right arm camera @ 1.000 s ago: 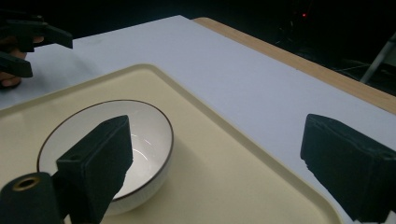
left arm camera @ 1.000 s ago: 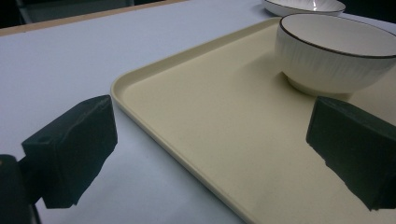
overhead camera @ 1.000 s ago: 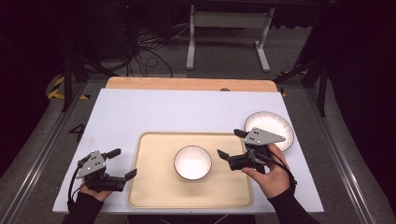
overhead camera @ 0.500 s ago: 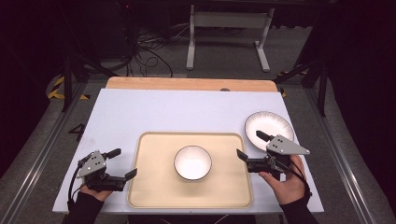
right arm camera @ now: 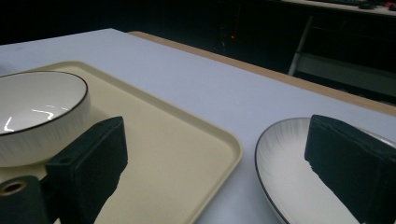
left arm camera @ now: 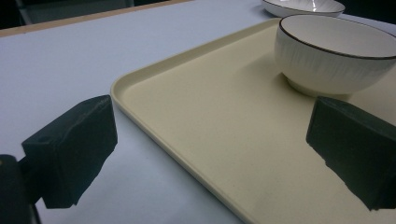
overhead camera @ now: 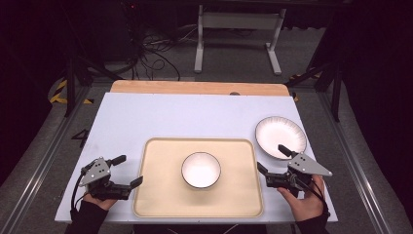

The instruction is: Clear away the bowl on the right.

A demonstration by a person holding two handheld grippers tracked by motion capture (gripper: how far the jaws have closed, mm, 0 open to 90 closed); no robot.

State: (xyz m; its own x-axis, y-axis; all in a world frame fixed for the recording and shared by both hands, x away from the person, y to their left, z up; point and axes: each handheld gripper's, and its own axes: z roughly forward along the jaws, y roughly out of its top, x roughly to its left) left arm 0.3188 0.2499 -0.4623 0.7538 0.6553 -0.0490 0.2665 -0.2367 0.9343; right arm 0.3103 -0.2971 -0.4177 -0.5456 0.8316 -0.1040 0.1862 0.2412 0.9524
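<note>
A white bowl [overhead camera: 201,169] with a dark rim stands upright in the middle of a beige tray [overhead camera: 160,195]. To the tray's right, a white plate [overhead camera: 281,137] lies flat on the table. My left gripper [overhead camera: 128,170] is open at the tray's left edge, one jaw over the tray and one over the table. In the left gripper view its jaws straddle the tray rim [left arm camera: 140,88], with the bowl [left arm camera: 334,56] ahead. My right gripper [overhead camera: 271,157] is open and empty between the tray's right edge and the plate. The right gripper view has the bowl [right arm camera: 37,112] at left and the plate [right arm camera: 289,172] at right.
The white tabletop [overhead camera: 170,117] has a wooden strip [overhead camera: 195,87] along its far edge. Beyond it are a dark floor, cables [overhead camera: 151,53] and a metal stand [overhead camera: 238,29]. A hand [overhead camera: 304,202] holds the right gripper near the table's front edge.
My right gripper has drawn back from beside the bowl to the right, off the tray, and now sits near the plate. The left gripper has stayed put.
</note>
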